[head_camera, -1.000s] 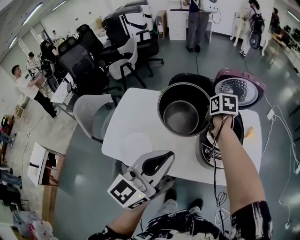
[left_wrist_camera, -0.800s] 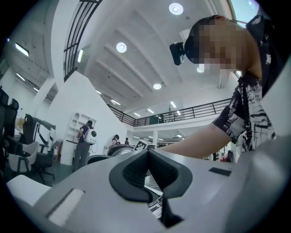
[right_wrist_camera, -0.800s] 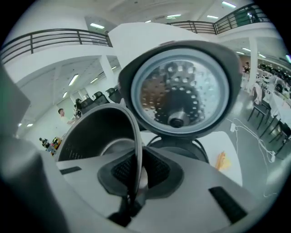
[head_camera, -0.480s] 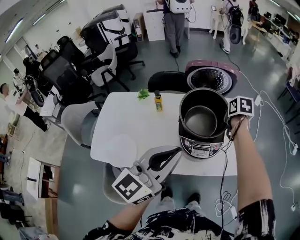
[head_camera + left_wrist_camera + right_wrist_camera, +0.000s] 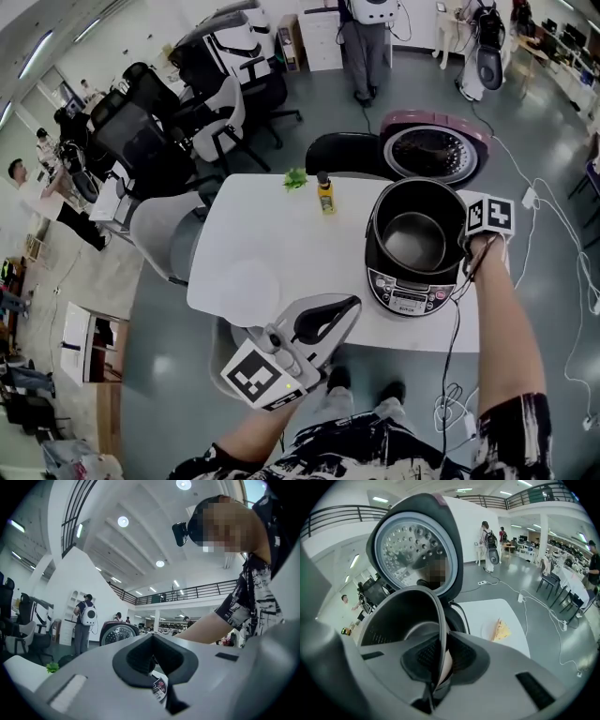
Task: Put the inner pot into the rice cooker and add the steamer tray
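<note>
Head view: inner pot (image 5: 417, 242) now in rice cooker (image 5: 403, 296)

The inner pot (image 5: 412, 239) is dark metal with a dull satin sheen inside. The rice cooker (image 5: 403, 292) has a glossy black plastic shell; its lid plate (image 5: 434, 155), at upper right, is bright perforated metal. The bench (image 5: 272, 244) is smooth matt white.
</note>
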Motion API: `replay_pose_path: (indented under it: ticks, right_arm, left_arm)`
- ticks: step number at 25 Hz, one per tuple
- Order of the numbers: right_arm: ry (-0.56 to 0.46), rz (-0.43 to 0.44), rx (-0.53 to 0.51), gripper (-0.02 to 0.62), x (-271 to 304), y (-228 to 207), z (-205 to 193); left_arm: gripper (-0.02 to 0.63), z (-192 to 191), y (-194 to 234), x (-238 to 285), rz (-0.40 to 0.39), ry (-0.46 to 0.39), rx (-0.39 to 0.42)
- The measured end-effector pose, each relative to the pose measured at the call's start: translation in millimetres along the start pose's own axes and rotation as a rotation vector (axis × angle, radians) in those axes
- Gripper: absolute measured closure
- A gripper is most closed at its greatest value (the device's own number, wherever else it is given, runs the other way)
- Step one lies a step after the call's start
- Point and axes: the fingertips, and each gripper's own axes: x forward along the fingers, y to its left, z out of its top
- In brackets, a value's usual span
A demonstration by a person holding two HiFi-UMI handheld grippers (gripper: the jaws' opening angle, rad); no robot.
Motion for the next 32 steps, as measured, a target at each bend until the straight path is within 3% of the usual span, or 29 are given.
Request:
replay_pose_path:
  ticks: [20,32]
  right_arm:
    - [0.044,-0.171,-0.020,0.577,53,-19,-35]
    - [0.060,-0.241,-0.155,0.545,34,-19,-31]
  left_arm:
    - [0.601,-12,29,-17,0.063,0.015,-0.021]
    - [0.601,-3,32,-24,0.059,-0.009,-0.016]
